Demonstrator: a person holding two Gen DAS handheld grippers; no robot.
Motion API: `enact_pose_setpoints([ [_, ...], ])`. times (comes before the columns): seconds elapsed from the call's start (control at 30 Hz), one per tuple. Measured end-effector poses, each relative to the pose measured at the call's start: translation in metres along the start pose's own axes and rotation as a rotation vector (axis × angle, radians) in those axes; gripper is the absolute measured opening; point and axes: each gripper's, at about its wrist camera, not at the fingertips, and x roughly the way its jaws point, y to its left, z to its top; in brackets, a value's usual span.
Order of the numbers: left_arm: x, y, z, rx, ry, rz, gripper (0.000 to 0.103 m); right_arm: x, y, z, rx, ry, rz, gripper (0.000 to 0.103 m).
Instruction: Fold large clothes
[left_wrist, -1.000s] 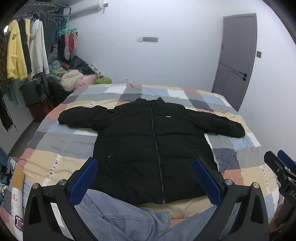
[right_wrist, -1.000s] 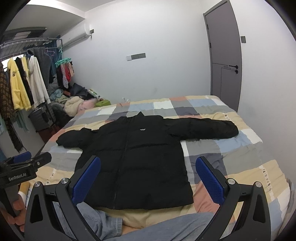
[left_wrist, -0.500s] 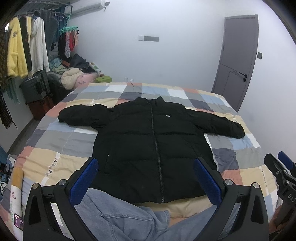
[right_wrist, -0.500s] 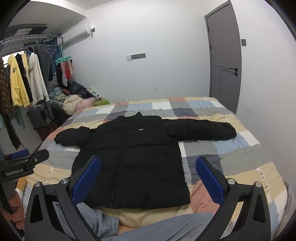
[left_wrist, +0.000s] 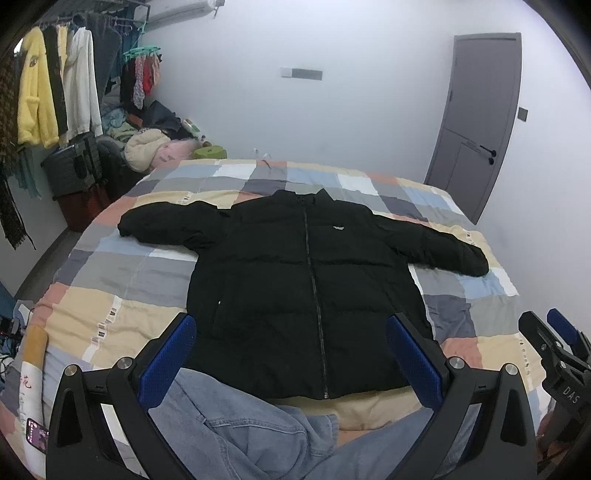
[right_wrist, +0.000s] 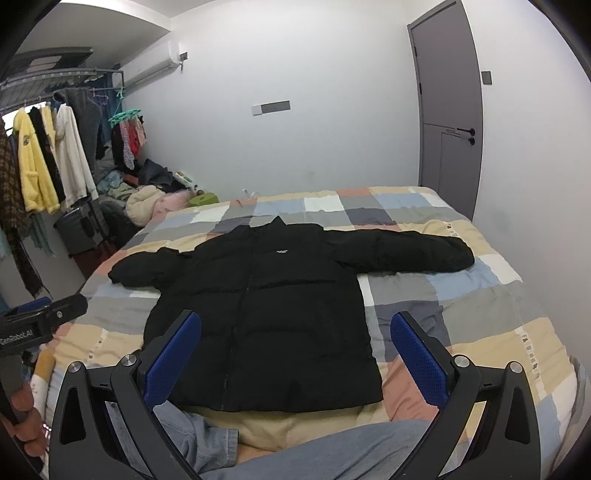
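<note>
Black puffer jacket (left_wrist: 306, 295) spread flat on my checked bed cover (left_wrist: 122, 295), zipped, sleeves out at 9 and 3 o'clock.
Left gripper (left_wrist: 291, 354) and right gripper (right_wrist: 295, 347) hover near its hem, both wide apart, empty.

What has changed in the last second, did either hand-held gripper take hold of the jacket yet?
No. Both views only shifted slightly. The left hand-held gripper and right hand-held gripper remain open and empty above the near edge of the bed. The black jacket lies flat as before, zipped, sleeves spread out, unfolded.
</note>
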Motion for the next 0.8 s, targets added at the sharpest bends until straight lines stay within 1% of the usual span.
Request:
enact_pose_setpoints([
  [0.07,-0.001,0.000,-0.001,-0.001,-0.002,-0.003,0.103,-0.001,-0.002,-0.003,0.009,0.003,0.020,0.103],
  [0.23,-0.001,-0.004,-0.004,-0.003,-0.003,-0.007,0.103,-0.005,-0.006,-0.008,0.016,0.004,0.014,0.103],
  [0.37,0.001,-0.007,-0.007,-0.003,0.003,-0.013,0.103,-0.008,-0.012,-0.010,0.039,0.000,0.035,0.103],
  [0.63,0.011,-0.019,-0.014,-0.001,-0.005,-0.018,0.103,-0.004,-0.018,-0.012,-0.002,-0.008,0.014,0.103],
  [0.8,0.023,-0.022,-0.011,-0.007,-0.022,-0.014,0.103,0.007,-0.019,-0.012,-0.030,-0.011,0.040,0.103],
])
